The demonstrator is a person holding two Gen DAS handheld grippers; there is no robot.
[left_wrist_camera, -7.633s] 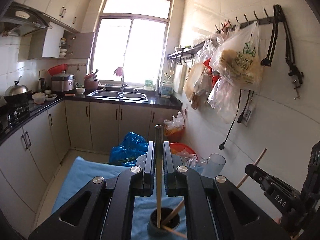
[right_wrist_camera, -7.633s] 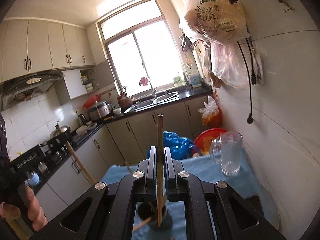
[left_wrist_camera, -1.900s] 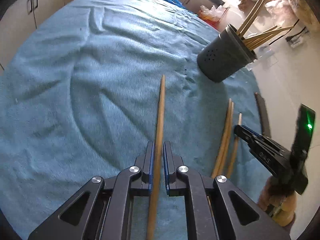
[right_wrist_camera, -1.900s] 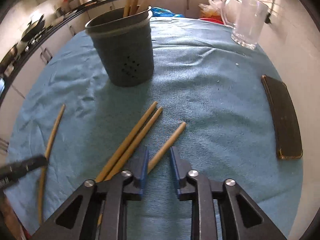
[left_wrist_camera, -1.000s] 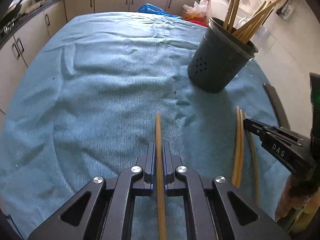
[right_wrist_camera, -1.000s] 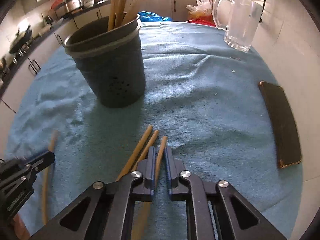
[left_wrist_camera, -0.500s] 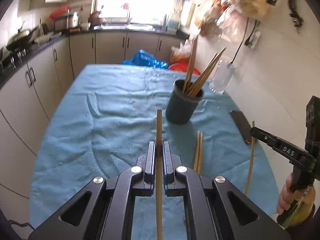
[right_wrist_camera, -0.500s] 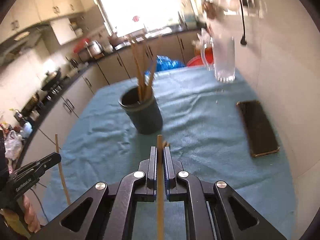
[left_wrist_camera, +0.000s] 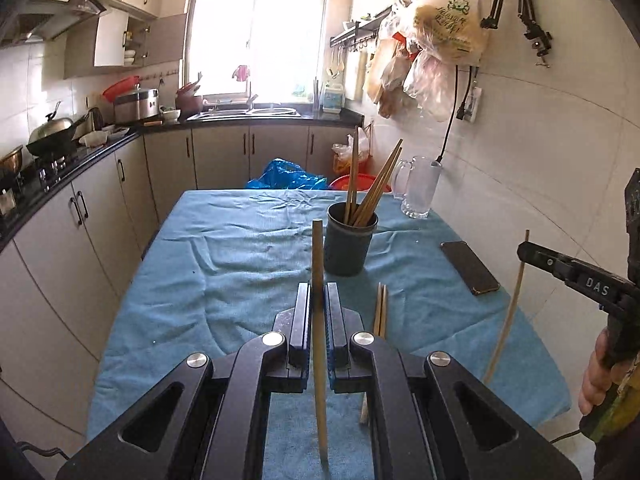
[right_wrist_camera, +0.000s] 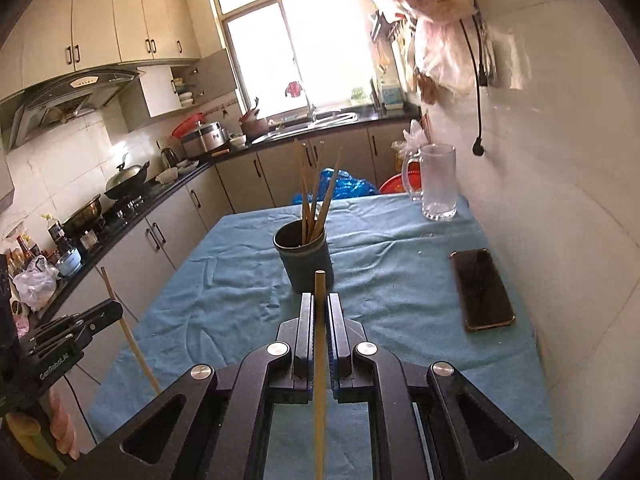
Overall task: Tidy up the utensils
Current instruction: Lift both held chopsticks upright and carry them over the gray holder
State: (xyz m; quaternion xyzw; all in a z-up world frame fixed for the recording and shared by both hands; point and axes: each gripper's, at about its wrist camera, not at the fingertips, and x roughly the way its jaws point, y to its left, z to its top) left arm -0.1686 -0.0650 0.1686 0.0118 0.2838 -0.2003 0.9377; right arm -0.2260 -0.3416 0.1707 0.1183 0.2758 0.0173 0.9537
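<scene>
Kitchen table under a blue cloth [left_wrist_camera: 224,264].
Both jaws hold one chopstick [left_wrist_camera: 319,312] each above it; the holder [left_wrist_camera: 347,242] stands at 12 o'clock, two chopsticks [left_wrist_camera: 380,312] lie at 1 o'clock.

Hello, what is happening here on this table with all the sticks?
A person is tidying chopsticks into the dark holder on the blue cloth. The left gripper is shut on one chopstick, the right gripper on another, both lifted above the table. Two chopsticks lie on the cloth.
</scene>
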